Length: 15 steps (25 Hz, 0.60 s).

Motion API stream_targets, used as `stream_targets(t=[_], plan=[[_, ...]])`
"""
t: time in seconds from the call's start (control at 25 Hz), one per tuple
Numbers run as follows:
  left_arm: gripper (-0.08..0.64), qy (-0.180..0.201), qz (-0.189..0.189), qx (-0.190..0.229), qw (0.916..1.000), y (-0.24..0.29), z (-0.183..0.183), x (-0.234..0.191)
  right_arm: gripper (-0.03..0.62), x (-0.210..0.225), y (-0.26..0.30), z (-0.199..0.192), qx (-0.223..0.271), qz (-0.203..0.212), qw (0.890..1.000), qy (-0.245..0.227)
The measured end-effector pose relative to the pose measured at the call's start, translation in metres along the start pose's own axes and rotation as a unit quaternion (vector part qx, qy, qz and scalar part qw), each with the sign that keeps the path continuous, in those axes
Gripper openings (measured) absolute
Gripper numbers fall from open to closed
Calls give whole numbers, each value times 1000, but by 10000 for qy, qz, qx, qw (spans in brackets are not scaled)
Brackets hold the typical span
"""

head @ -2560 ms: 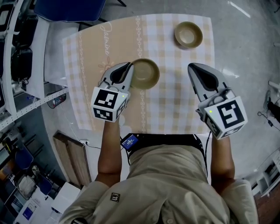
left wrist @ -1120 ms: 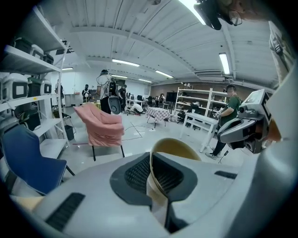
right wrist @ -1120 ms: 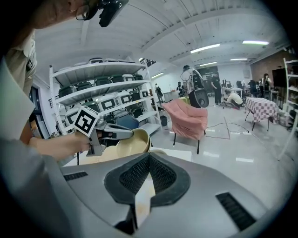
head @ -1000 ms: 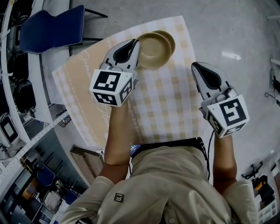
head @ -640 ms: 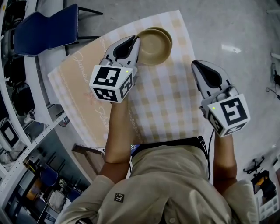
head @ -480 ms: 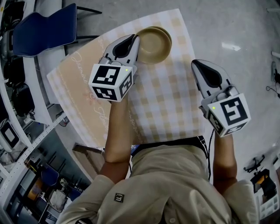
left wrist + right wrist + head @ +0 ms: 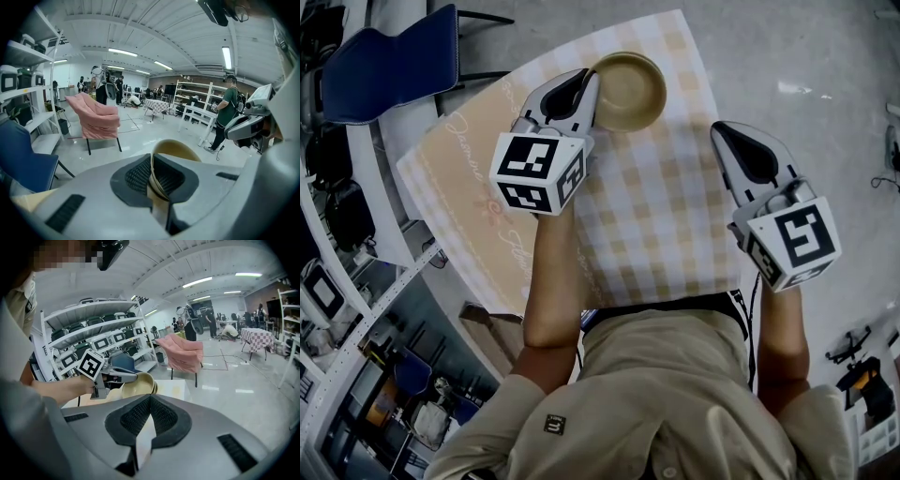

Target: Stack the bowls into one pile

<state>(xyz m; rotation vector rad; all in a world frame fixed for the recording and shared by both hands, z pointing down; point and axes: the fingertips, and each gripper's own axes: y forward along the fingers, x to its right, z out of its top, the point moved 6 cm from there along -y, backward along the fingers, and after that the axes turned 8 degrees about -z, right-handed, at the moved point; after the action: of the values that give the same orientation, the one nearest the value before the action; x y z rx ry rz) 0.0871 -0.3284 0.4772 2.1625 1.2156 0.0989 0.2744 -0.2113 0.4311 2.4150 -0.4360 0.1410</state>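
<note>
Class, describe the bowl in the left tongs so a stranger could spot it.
Find the checked tablecloth; at its far edge sit two tan bowls, one inside the other. Take the upper bowl, whose rim the left tongs pinch; the lower bowl lies ungripped.

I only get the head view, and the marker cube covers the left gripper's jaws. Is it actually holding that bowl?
Observer: Yes. In the left gripper view the left gripper is shut on the bowl, pinching its rim.
Operator: And the right one?
Observer: The right gripper is shut, nothing between its jaws.
Operator: Where's the other bowl?
Observer: The right gripper view shows a second bowl, its rim just beneath the held one.
</note>
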Motion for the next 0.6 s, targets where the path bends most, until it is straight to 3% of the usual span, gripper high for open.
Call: stream_targets(t=[0.6], plan=[[29,354,159,-184,9991,11,-11,-1,3,2,0,-2,-11,40,10000,10]])
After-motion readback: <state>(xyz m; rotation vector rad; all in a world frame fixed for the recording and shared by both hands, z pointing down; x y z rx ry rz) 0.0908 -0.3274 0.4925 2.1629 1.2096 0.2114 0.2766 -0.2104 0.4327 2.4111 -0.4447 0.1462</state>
